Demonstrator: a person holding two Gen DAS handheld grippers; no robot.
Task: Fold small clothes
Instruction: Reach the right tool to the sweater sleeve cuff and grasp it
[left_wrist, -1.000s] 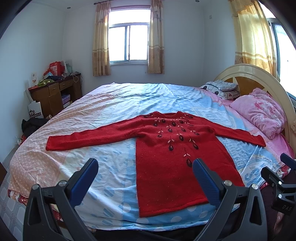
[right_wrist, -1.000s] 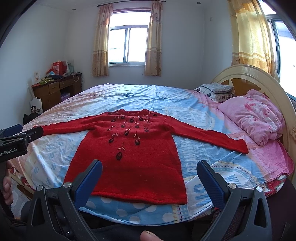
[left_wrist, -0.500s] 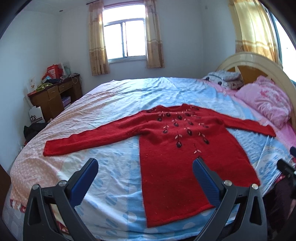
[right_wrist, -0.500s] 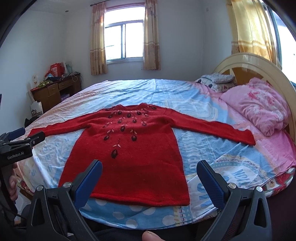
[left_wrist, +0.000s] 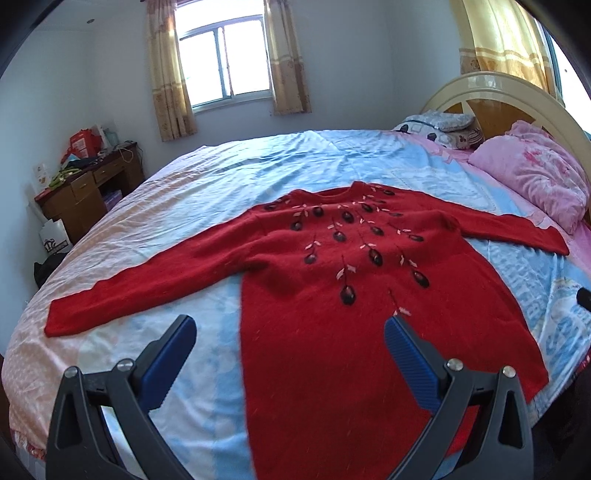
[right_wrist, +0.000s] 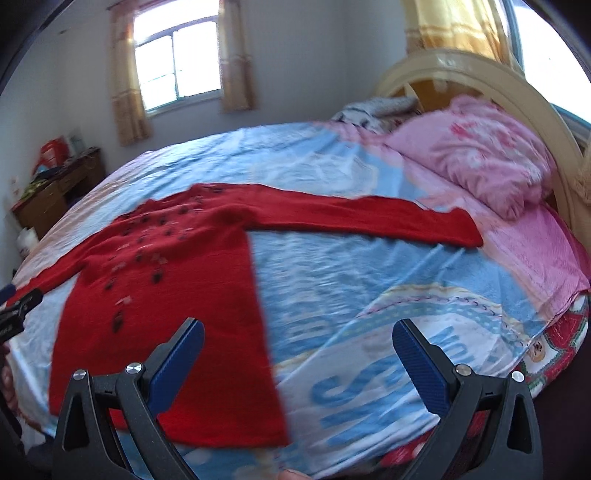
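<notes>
Showing the left wrist view first: a red sweater (left_wrist: 332, 295) lies flat and face-up on the bed (left_wrist: 184, 206), filling the centre of the frame, its neckline toward the top and its hem toward the lower edge. Dark bead-like ornaments with pale leaf shapes fan downward from the collar. One sleeve runs out to the left of the frame, the other to the right, ending near a pink pillow (left_wrist: 532, 177) below the cream headboard (left_wrist: 491, 85). The left gripper (left_wrist: 290, 334) occupies the bottom of the frame, its jaws spread wide and holding nothing; one blue pad sits over the bedsheet at lower left, the other over the sweater body at lower right. A wooden counter (left_wrist: 88, 192) bearing clutter stands at the left edge, and a curtained window (left_wrist: 225, 55) fills the top centre. In the right wrist view, which is blurred, the sweater (right_wrist: 166, 295) lies in the left half of the frame, one sleeve stretching across the centre toward the pink pillow (right_wrist: 476, 155) at upper right. The right gripper (right_wrist: 297, 338) sits at the bottom, jaws likewise spread and empty, above the sweater's hem edge and the blue patterned sheet. Part of the left gripper (right_wrist: 18, 310) shows at the left edge.
</notes>
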